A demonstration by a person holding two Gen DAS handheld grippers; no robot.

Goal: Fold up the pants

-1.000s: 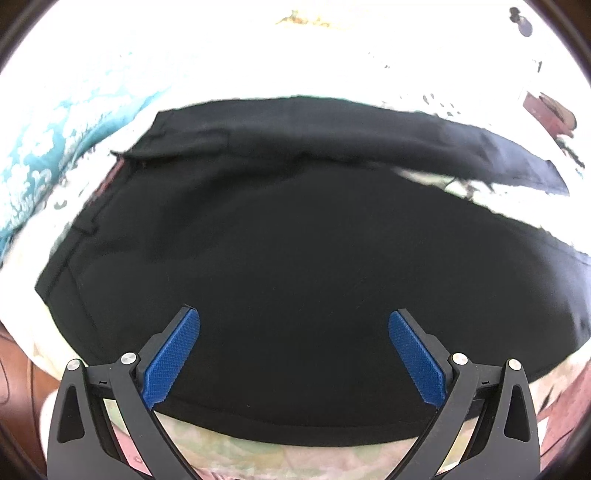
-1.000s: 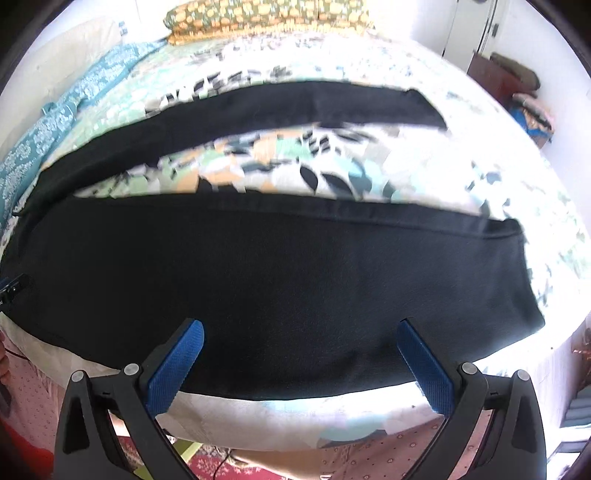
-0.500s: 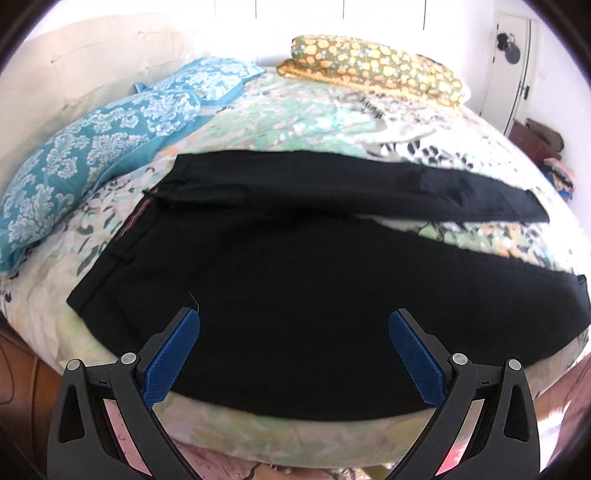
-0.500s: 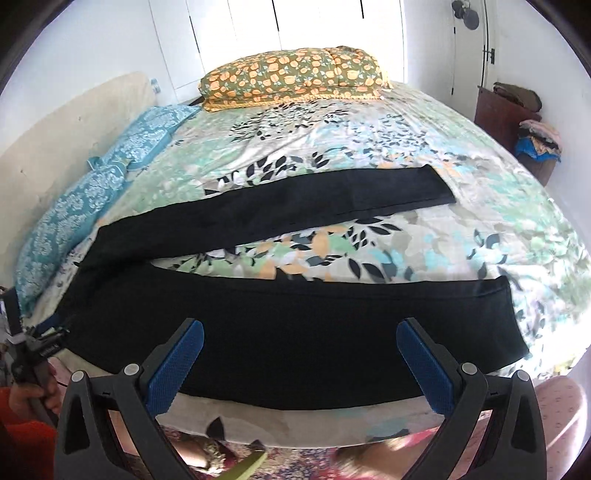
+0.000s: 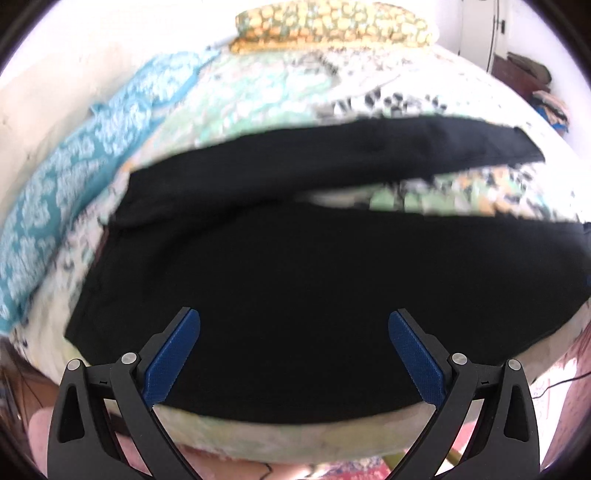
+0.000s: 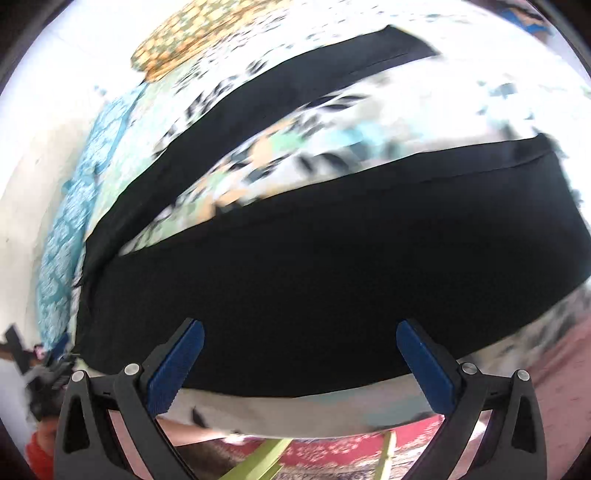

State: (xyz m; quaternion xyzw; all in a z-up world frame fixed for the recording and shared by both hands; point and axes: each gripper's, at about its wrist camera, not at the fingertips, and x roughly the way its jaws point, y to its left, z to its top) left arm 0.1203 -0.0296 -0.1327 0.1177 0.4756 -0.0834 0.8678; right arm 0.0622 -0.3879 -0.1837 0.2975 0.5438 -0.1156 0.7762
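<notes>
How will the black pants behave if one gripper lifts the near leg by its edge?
Probably floppy: the black pants lie flat and follow the curve of the bed, so the leg should sag from any single pinch. Likely light, thin woven cloth. With both legs splayed apart, the far one may drag along the floral bedspread.

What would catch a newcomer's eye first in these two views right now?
The black pants dominate both views, spread flat on the flowered bedspread with the two legs splayed apart in a V. Next come the blue-padded fingers of the left gripper and right gripper, both wide open and holding nothing above the near leg. A yellow patterned pillow lies at the far side of the bed.
</notes>
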